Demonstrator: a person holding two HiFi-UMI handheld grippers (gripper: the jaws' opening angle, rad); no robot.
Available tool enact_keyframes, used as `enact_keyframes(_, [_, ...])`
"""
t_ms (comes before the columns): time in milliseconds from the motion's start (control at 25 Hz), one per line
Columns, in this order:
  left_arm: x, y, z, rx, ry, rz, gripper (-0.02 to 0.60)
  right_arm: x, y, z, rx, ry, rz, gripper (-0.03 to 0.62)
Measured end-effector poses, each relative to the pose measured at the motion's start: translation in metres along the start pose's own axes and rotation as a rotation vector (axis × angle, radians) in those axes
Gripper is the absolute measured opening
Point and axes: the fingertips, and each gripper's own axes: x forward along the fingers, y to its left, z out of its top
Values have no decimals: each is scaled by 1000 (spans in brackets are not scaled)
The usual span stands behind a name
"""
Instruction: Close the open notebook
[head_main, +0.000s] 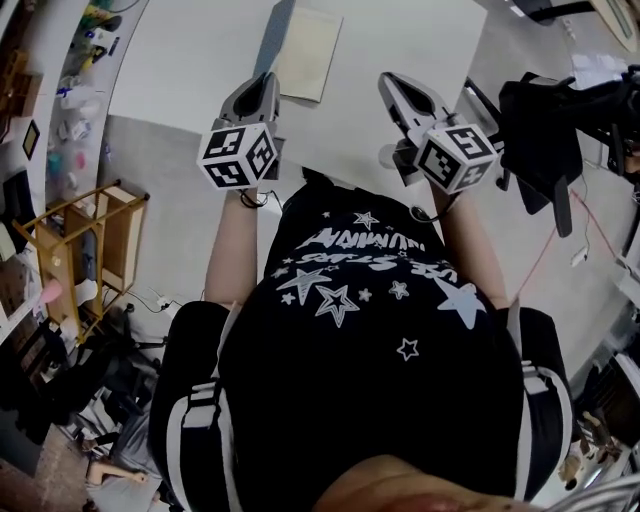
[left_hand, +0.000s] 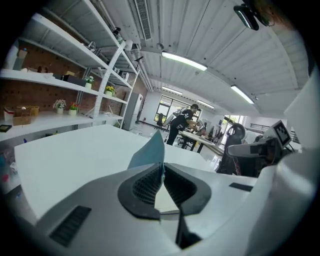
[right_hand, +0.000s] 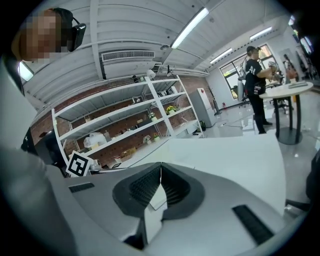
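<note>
With the left hand-held gripper (left_hand: 161, 167) clenched on the raised blue-grey cover (left_hand: 149, 152) of the notebook (head_main: 308, 60) on the white tabletop (head_main: 190, 50), arc that cover over and lay it flat, steering the shut, empty right hand-held gripper (right_hand: 160, 168) clear.

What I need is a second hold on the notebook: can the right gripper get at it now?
Probably yes: the right gripper hangs just right of the notebook with bare table between, though its jaws are shut and must open first.

notebook (head_main: 308, 52) on table (head_main: 190, 60), left gripper (head_main: 268, 84) before it, right gripper (head_main: 392, 86) rightward
</note>
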Motion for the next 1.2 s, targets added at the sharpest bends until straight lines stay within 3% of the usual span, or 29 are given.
enact_keyframes(560, [35,-36,-83,227,245,-66,29,-21,-6,-12,35,-2,-48,9])
enact_keyframes(800, [43,-43,-98,331,309,-88,35,-22,-7,-13,71,-18,-66,9])
enact_keyframes(960, [41,-47,-99,349,326,-142,63,-20,-4,-12,89,-35,-88,9])
enact_keyframes(1200, [32,-64,-110,314,366,-252,66,-24,-3,-19,105,-51,-132,9])
